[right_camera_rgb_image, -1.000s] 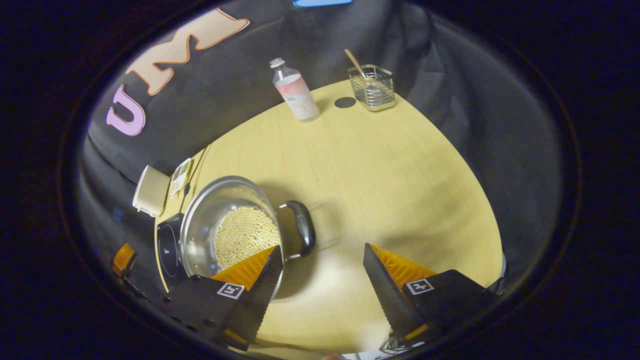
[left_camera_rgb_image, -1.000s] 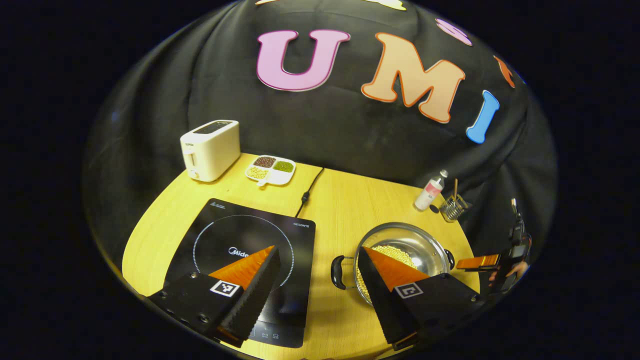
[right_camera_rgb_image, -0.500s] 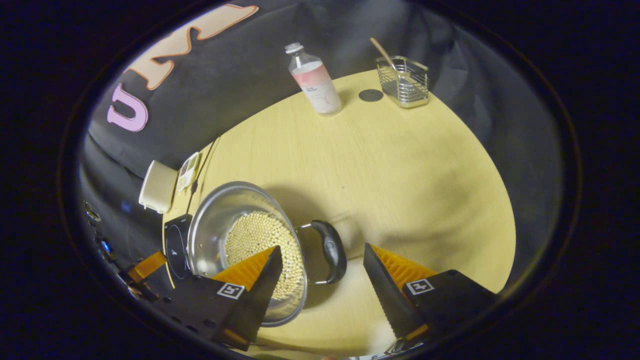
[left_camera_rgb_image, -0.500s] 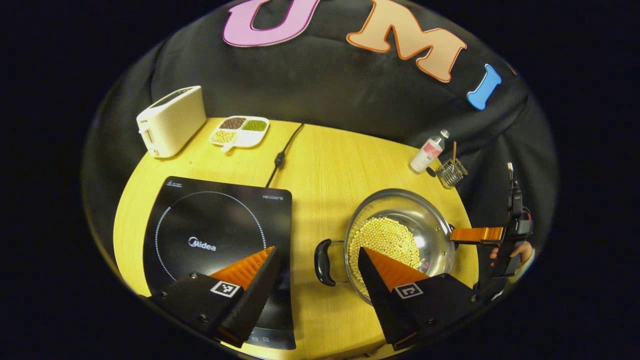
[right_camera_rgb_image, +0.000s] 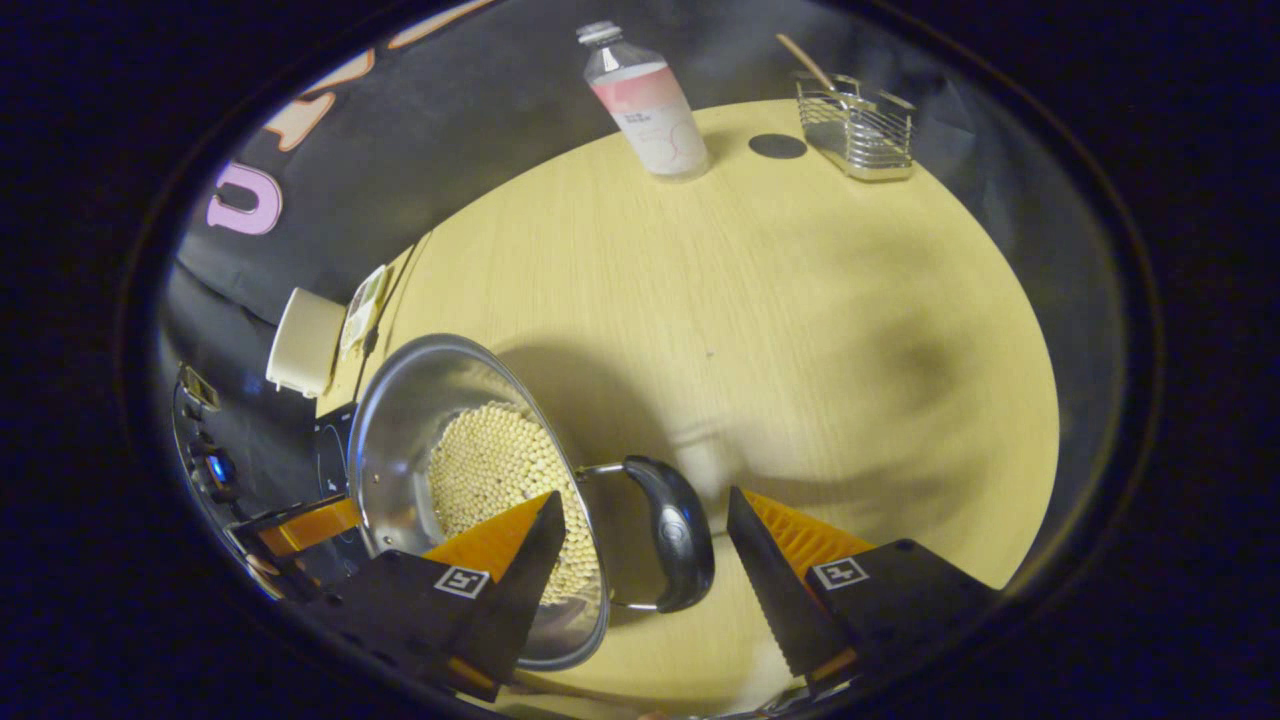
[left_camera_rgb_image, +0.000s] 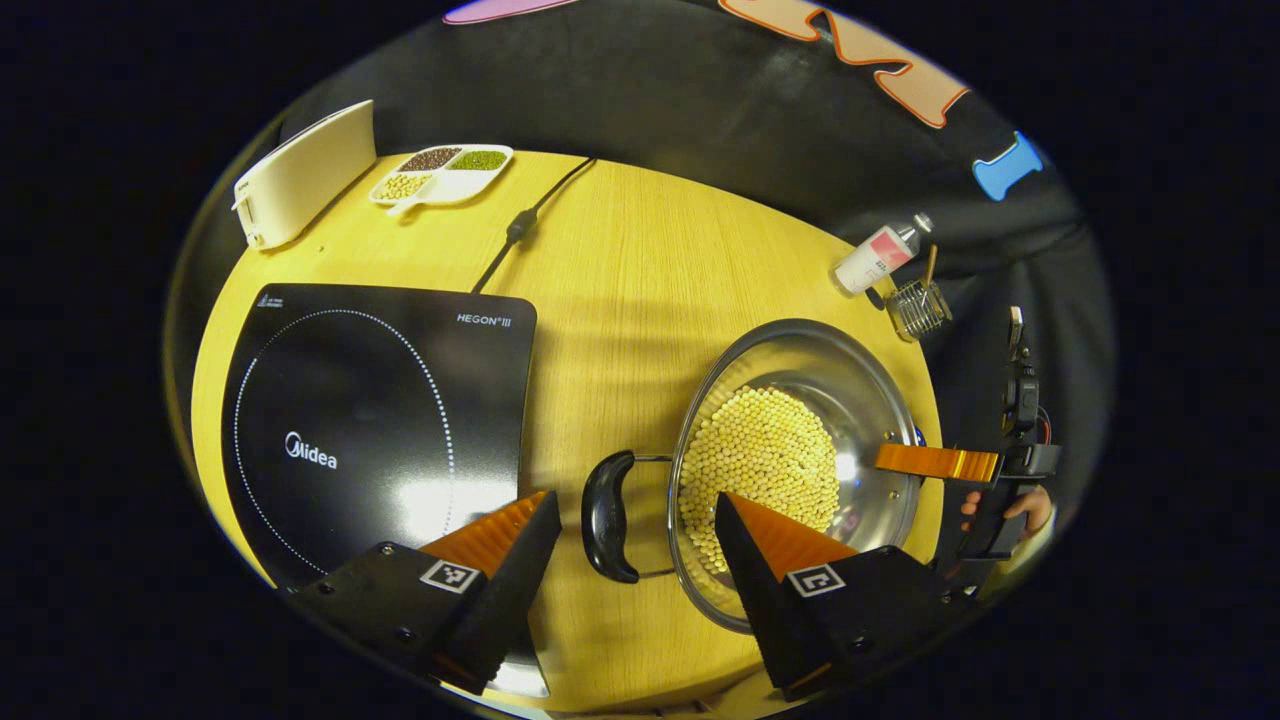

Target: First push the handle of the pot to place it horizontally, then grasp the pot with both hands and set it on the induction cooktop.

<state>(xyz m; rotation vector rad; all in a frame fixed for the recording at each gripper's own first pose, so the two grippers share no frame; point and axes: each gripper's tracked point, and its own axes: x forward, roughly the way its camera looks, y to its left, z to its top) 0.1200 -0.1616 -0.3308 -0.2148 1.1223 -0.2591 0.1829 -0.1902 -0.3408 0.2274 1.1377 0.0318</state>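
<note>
Left gripper view: left tool (left_camera_rgb_image: 625, 520) wide around the pot's (left_camera_rgb_image: 860, 370) left handle (left_camera_rgb_image: 607, 515); right tool (right_camera_rgb_image: 640, 520) likewise wide.

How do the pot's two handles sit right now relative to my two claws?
In the left gripper view, one pot handle lies between the open left claw fingers, nearer the induction cooktop. In the right gripper view, the other pot handle lies between the open right claw fingers, on the side away from the cooktop. Neither is clamped yet. Both are dark loops on metal brackets.
</note>
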